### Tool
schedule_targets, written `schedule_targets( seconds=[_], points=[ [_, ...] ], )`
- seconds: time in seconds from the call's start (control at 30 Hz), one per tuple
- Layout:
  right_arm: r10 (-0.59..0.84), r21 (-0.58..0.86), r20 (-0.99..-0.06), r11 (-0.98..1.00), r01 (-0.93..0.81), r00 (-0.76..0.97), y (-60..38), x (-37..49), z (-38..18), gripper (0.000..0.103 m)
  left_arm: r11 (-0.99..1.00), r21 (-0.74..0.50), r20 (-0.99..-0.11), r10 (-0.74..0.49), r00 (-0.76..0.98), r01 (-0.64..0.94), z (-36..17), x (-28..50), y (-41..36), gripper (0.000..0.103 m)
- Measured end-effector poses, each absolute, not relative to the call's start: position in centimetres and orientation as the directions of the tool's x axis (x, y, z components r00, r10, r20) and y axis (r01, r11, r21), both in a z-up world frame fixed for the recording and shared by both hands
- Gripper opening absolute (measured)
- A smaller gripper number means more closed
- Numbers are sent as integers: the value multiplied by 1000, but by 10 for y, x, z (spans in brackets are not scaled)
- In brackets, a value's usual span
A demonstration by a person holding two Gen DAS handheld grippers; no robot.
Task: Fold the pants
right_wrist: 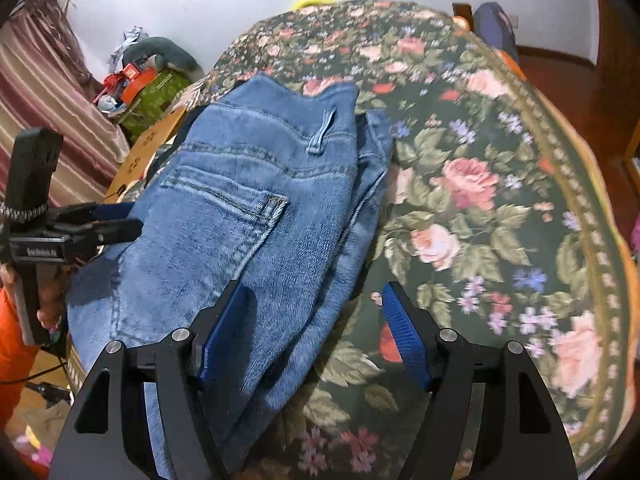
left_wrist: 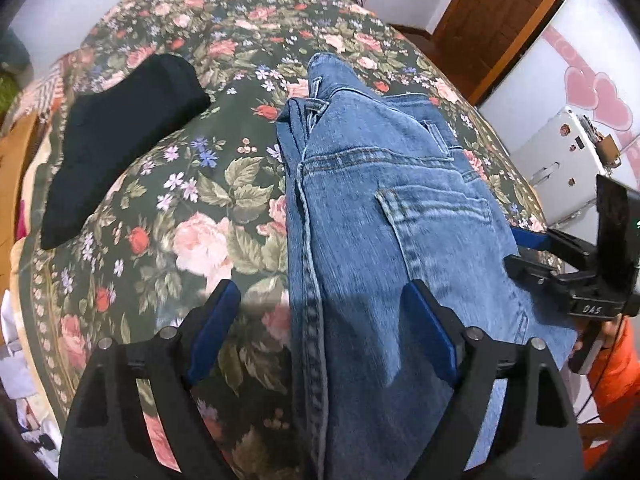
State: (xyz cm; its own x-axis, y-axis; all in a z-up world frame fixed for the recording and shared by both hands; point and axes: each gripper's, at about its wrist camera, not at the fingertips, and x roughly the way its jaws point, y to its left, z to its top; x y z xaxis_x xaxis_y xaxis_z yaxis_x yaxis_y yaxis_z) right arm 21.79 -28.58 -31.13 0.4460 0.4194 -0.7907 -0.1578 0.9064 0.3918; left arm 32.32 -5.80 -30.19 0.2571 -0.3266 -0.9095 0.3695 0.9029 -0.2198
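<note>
Blue jeans lie folded on a floral bedspread, back pocket up, waistband at the far end. They also show in the right wrist view. My left gripper is open, hovering over the jeans' left seam edge, holding nothing. My right gripper is open over the jeans' right folded edge, empty. Each gripper shows from the side in the other's view: the right one at the jeans' right edge, the left one at their left edge.
A black folded garment lies on the bed to the left of the jeans. A white cabinet and wooden door stand to the right. Clutter and a striped curtain are beyond the bed's far side.
</note>
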Motion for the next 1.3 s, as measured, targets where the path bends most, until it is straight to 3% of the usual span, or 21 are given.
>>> schedule_targets(
  seconds=[0.23,0.4,0.53,0.6,0.83,0.93,0.97,1.17,1.3],
  points=[
    [506,502,-766,856,-123,397,-301,234,-323,72,877,-273,-898,-380,222,394,-299,341,-63,86],
    [504,491,-766,859,-144,400,-302,227,-313,72,857,-286,-873,-417,252,429,-286,337,-67,86],
    [530,514,-757,844,-152,383,-300,229,-316,72,863,-294,-906,-388,167,412,-306,343,-74,86],
    [550,538,-747,830,-146,374,-298,231,-323,75,859,-352,-895,-425,134,373,-315,349,-71,94],
    [601,585,-714,794,-165,359,-292,243,-327,75,847,-330,-911,-401,95,416,-322,361,-99,97],
    [607,585,-710,791,-181,357,-285,246,-324,68,841,-330,-912,-401,84,428,-320,362,-106,89],
    [604,582,-711,793,-179,360,-285,246,-323,66,837,-335,-910,-406,82,433,-319,363,-107,82],
    [580,548,-714,812,-202,392,-286,247,-308,37,829,-294,-898,-409,159,475,-302,354,-104,54],
    [547,497,-725,836,-233,419,-281,245,-292,30,829,-291,-880,-428,206,477,-288,344,-99,43]
  ],
)
